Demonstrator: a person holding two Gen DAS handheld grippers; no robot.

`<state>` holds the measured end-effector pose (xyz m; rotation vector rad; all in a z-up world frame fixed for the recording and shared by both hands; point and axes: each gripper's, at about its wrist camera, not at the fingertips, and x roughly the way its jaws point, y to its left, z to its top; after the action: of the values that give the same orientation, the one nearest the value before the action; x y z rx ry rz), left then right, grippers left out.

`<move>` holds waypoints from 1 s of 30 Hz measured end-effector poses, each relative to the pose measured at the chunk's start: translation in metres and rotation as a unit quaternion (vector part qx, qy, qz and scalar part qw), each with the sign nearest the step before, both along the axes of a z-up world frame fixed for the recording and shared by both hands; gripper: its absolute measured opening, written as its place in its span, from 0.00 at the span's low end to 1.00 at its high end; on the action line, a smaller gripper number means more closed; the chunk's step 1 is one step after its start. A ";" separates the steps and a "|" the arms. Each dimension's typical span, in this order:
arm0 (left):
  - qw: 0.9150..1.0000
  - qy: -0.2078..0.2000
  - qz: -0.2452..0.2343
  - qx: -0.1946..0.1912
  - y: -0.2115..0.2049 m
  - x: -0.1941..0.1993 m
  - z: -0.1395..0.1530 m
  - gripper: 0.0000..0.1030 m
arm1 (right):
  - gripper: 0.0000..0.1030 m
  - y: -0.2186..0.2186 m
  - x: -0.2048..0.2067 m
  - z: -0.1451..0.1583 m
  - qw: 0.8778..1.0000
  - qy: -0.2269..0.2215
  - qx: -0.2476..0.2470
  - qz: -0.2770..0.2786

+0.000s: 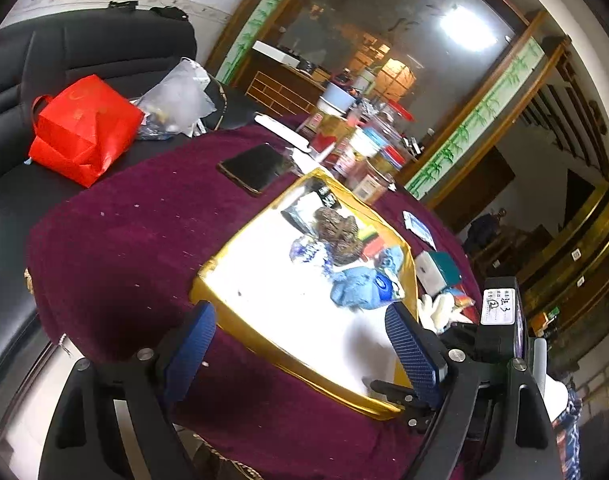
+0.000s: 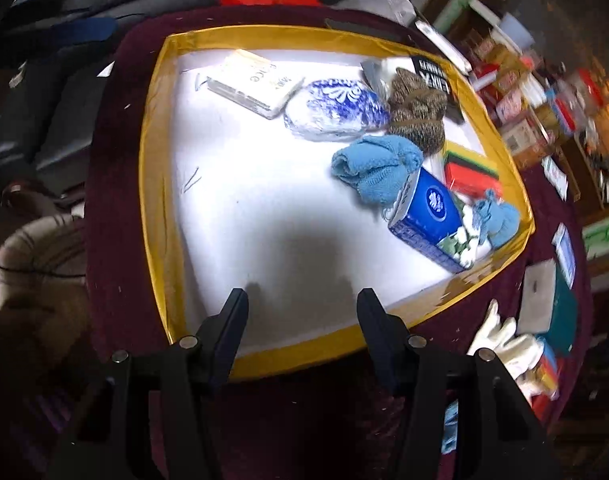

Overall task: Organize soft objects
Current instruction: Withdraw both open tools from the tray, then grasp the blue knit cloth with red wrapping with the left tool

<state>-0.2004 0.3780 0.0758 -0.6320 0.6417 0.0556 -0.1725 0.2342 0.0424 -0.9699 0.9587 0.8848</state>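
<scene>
A gold-edged white mat (image 2: 152, 184) lies on the maroon tablecloth (image 2: 116, 128). On its far right side lie a blue towel (image 2: 374, 168), a brown knitted bundle (image 2: 416, 108), a blue-and-white patterned pack (image 2: 336, 110), a blue tissue pack (image 2: 428, 216), a small blue cloth (image 2: 500, 216) and a white box (image 2: 256, 80). My right gripper (image 2: 302, 312) is open and empty above the mat's near edge. My left gripper (image 1: 300, 332) is open and empty over the mat's (image 1: 224, 300) near corner; the towel (image 1: 356, 284) and brown bundle (image 1: 340, 232) lie beyond it.
A white glove (image 2: 504, 340) lies on the cloth right of the mat. A black phone (image 1: 256, 168), jars and boxes (image 1: 364, 148) stand at the table's far side. A red bag (image 1: 84, 128) sits on a black sofa. The right gripper's body (image 1: 500, 320) shows at the right.
</scene>
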 end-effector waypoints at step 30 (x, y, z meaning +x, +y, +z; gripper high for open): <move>0.964 0.057 -0.242 0.094 -0.203 0.066 -0.011 0.89 | 0.71 -0.356 0.115 0.013 0.784 -0.019 0.383 -0.488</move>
<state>-0.1349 0.1747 0.0646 -0.2784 0.8762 -0.3024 -0.0575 -0.1213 0.0550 0.2572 0.7903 0.2692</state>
